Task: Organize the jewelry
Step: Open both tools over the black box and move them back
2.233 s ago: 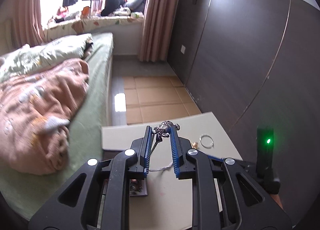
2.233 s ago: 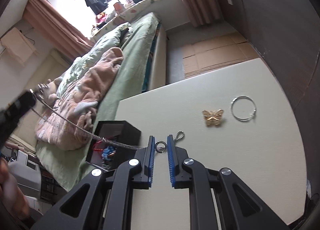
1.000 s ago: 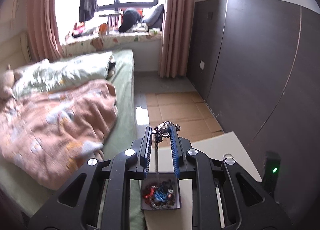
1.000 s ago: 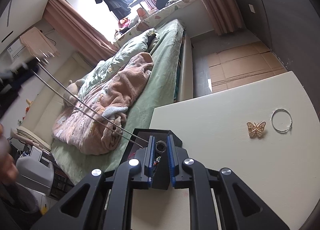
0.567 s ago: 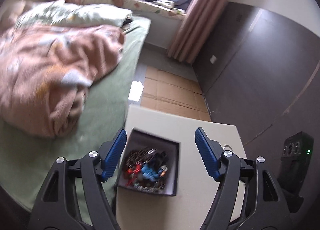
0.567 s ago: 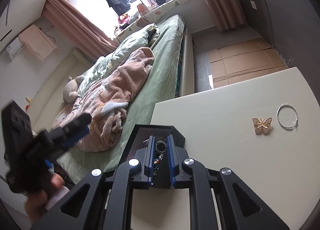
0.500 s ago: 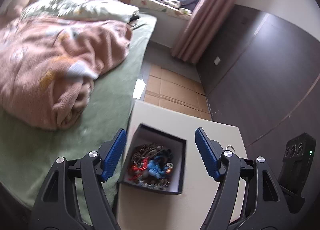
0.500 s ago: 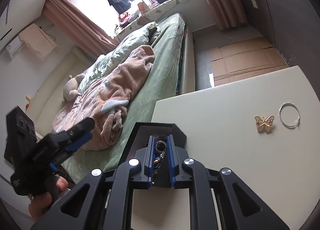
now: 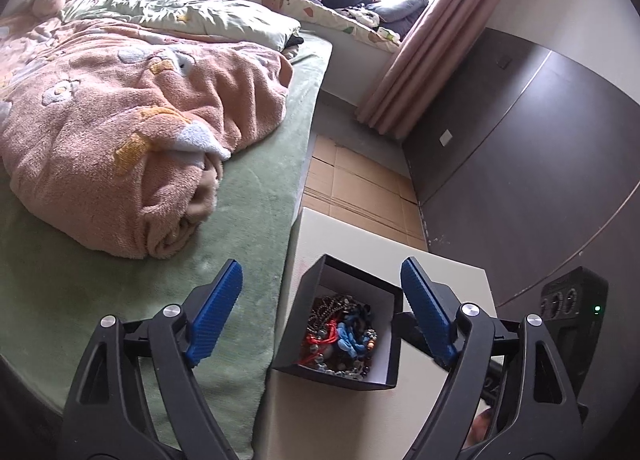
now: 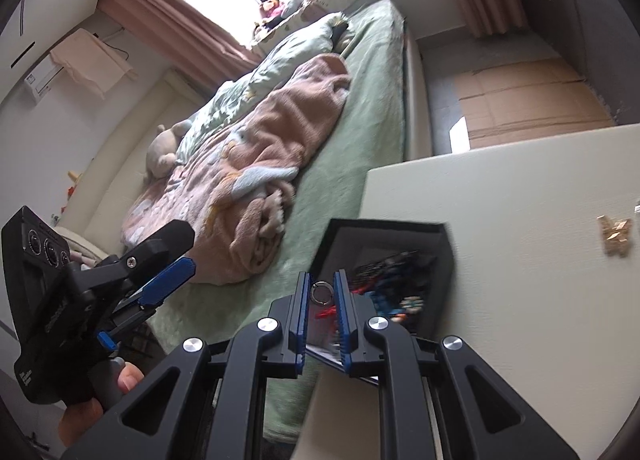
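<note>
A black jewelry box (image 9: 356,280) with a white lining stands at the left edge of the cream table (image 9: 344,228); it holds several tangled chains and red and blue beads (image 9: 340,336). My left gripper (image 9: 320,300) is open and empty, held above and just in front of the box. My right gripper (image 10: 322,292) is shut on the ring end (image 10: 321,293) of a silver chain, directly over the box (image 10: 384,230). The left gripper also shows in the right wrist view (image 10: 160,284). A gold butterfly brooch (image 10: 614,236) lies on the table to the right.
A green bed (image 9: 248,196) with a pink blanket (image 9: 120,132) adjoins the table's left side. A dark wood wall (image 9: 540,164) is on the right. Cardboard sheets (image 9: 356,192) cover the floor beyond the table.
My left gripper has opened and let go of the chain end, and the chain has dropped into the box. My right gripper has moved over the box, still holding the ring end.
</note>
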Motion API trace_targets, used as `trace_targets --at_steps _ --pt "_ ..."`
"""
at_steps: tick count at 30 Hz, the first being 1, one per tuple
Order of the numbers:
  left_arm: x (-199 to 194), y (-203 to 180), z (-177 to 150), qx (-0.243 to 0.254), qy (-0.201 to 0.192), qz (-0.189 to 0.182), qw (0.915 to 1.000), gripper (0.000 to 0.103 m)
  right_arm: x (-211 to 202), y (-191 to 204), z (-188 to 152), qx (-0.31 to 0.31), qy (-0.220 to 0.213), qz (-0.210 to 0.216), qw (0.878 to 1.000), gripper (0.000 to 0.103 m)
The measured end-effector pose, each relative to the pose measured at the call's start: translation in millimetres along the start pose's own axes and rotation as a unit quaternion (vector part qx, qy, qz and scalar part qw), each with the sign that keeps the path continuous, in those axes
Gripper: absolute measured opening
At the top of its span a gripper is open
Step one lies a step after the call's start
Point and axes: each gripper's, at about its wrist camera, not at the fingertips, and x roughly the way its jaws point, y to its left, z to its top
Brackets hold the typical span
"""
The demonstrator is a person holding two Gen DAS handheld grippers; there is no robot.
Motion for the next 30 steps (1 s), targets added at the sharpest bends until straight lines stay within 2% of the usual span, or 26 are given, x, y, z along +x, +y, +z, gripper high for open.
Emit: trace_targets --at_steps 2,4,5,7,11,13,15,17,19,21,24,28,30 --pt "0.3 3.8 1.1 -0.006 0.001 -0.001 1.0 0.081 7.8 4.5 -1.2 -0.002 0.013 0.004 1.0 0.018" --pt "1.3 6.6 0.9 -0.009 0.004 -0.001 0.9999 0.081 12.4 5.3 -2.7 0.001 0.023 0.01 1.0 0.036" --pt "1.9 7.2 0.7 -0.009 0.005 -0.001 0.9999 0.081 10.7 4.8 -2.5 0.0 0.019 0.004 1.0 0.039" --pt "2.6 6.9 0.2 -0.009 0.007 -0.002 0.9999 0.081 2.5 0.7 -1.8 0.002 0.01 -0.01 1.0 0.052" --pt "3.6 1.1 -3.3 -0.003 0.012 -0.007 0.9999 0.081 -21.4 -11.3 -1.4 0.013 -0.014 -0.031 0.999 0.06" --pt "3.9 -4.2 -5.7 0.004 0.015 -0.009 0.9998 0.081 -37.1 -20.5 -3.2 0.022 -0.027 -0.045 0.998 0.069" --pt "5.0 -11.2 -8.8 0.013 0.019 -0.011 0.9997 0.082 -48.9 -29.1 -4.4 0.031 -0.035 -0.056 0.997 0.073" --pt "5.9 -17.1 -11.9 0.02 0.022 -0.011 0.9995 0.087 -60.7 -40.8 -5.8 0.044 -0.043 -0.074 0.995 0.078" --pt "6.3 -24.0 -15.3 0.029 0.021 -0.008 0.9993 0.092 -72.6 -54.9 -9.0 0.063 -0.054 -0.095 0.992 0.087" --pt "7.8 -32.8 -19.3 0.04 0.022 -0.003 0.9989 0.097 -82.0 -67.6 -12.6 0.078 -0.063 -0.12 0.988 0.09" --pt "12.8 -45.3 -25.2 0.056 0.028 0.007 0.998 0.098 -97.1 -84.3 -17.5 0.103 -0.07 -0.149 0.981 0.096" --pt "25.2 -66.0 -37.0 0.084 0.049 0.008 0.9952 0.098 -121.3 -98.7 -19.8 0.121 -0.093 -0.198 0.968 0.096" --pt "27.4 -76.5 -41.5 0.095 0.051 0.007 0.9942 0.098 -130.5 -109.8 -20.9 0.135 -0.097 -0.207 0.964 0.096"
